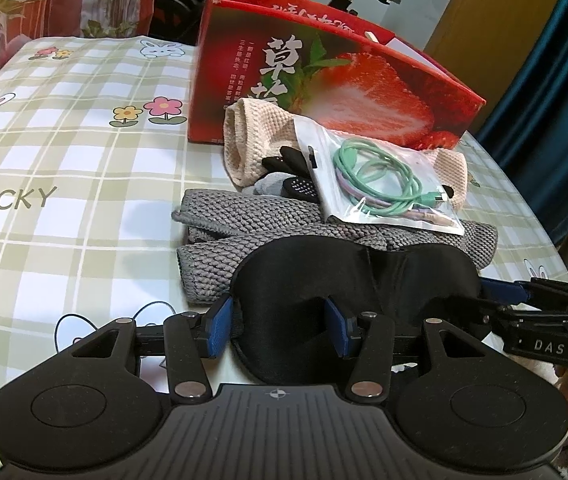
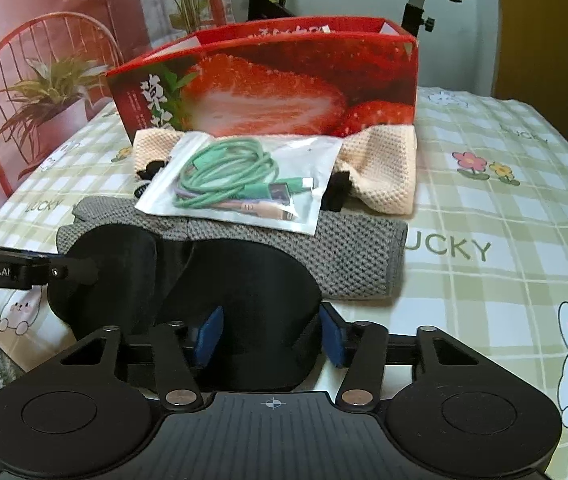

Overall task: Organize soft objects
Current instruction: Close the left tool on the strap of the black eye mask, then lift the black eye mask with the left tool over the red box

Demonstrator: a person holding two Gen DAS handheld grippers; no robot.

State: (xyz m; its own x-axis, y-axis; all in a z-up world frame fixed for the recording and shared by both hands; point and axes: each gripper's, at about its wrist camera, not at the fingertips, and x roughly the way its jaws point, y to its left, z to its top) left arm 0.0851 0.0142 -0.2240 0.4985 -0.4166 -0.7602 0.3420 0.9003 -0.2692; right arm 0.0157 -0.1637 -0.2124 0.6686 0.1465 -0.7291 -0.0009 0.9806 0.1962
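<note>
Both hand-held grippers, left and right, are closing on the eye mask lying on the worktop against the grey cloth, each pinching one light, floppy padded cup, likely sagging between them.

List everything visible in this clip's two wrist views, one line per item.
Sleep mask: one, black, nearest table edge, between both grippers' pads.
Knit cloth: one, grey, folded, behind mask.
Cable bag: one, clear, green and pastel cables, atop the cloths.
Waffle cloth: one, peach, against box.
Gloves: grey-black, count unclear, under bag.
Strawberry box: one, red, open, at back.
Tablecloth: one, green plaid, rabbits.
Left gripper: black, blue pads, on mask.
Right gripper: same, on mask's other cup.
</note>
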